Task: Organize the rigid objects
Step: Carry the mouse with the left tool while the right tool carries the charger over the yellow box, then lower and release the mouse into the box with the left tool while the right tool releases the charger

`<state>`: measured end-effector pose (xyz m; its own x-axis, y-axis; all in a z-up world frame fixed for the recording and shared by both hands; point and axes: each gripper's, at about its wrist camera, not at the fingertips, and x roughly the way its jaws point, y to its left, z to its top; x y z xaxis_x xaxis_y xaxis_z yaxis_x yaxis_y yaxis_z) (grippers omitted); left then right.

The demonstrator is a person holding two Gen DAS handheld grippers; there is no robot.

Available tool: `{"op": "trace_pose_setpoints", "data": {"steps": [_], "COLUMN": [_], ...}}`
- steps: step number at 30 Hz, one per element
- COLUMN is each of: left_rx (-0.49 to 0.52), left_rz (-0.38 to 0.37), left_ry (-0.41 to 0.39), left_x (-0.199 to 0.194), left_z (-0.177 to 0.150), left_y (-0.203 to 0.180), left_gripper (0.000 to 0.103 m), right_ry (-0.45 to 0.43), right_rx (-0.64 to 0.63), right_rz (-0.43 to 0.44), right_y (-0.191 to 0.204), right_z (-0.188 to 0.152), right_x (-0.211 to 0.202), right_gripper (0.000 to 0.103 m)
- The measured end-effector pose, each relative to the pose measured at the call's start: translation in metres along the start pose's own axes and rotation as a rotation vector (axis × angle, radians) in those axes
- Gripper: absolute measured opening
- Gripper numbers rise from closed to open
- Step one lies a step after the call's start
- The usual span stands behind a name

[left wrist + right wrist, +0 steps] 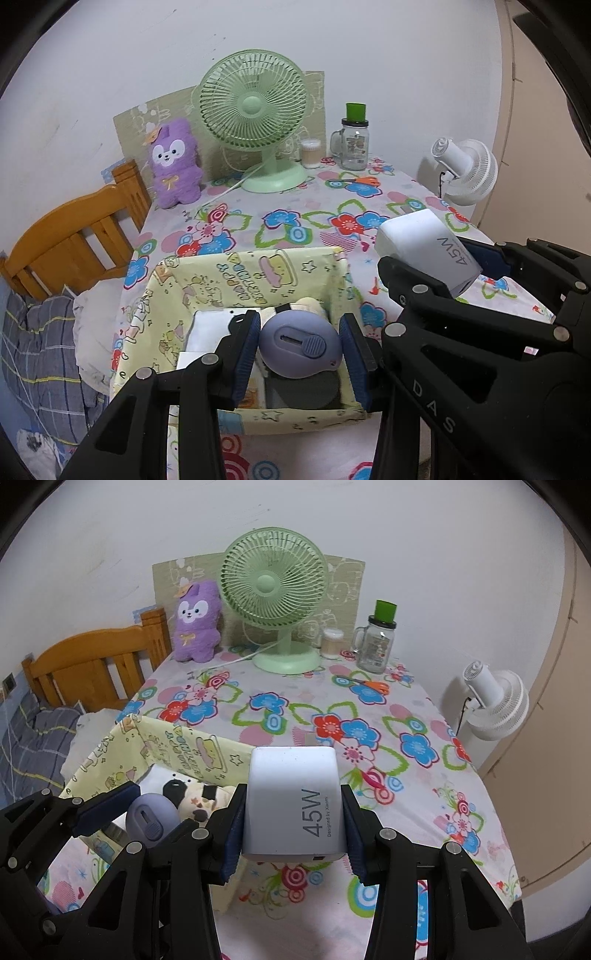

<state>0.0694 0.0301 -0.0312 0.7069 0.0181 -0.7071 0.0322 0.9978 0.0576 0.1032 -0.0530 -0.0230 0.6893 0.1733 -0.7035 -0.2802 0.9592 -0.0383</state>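
A yellow patterned fabric box (pixel 236 273) stands on the floral table near its left front edge; it also shows in the right wrist view (pixel 173 738). My left gripper (pixel 300 345) is over the box, its jaws spread around a purple oval utility knife (pixel 299 345) with small gaps each side. The knife (pixel 151 818) lies on top of things in the box, beside a panda-patterned item (pixel 192 797). My right gripper (pixel 293 821) is shut on a white 45W charger (pixel 293 805), held above the table just right of the box. The charger also shows in the left wrist view (pixel 424 247).
A green desk fan (pixel 255 118), a purple plush (pixel 173 166), a glass jar with a green lid (pixel 354 140), a small cup (pixel 310 153) and orange scissors (pixel 360 181) stand at the back of the table. A white fan (pixel 465 170) is right, a wooden bed frame (pixel 74 229) left.
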Motion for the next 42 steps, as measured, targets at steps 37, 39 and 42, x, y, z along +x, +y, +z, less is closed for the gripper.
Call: {"op": "trace_pose_setpoints", "data": {"steps": [37, 39, 42], "left_rx": [-0.093, -0.096, -0.104], "left_rz": [-0.005, 0.003, 0.016], "left_ry": [0.1, 0.108, 0.12], "left_x": [0.059, 0.063, 0.067], "left_z": [-0.008, -0.009, -0.011], "left_y": [0.068, 0.071, 0.075], "left_gripper": [0.046, 0.046, 0.047], "right_ry": [0.099, 0.107, 0.115], "right_rx": [-0.069, -0.069, -0.075], "right_rz": [0.048, 0.055, 0.064], "right_y": [0.062, 0.064, 0.067], "right_z": [0.015, 0.015, 0.014], "right_x": [0.069, 0.072, 0.076], "right_gripper": [0.05, 0.05, 0.05]}}
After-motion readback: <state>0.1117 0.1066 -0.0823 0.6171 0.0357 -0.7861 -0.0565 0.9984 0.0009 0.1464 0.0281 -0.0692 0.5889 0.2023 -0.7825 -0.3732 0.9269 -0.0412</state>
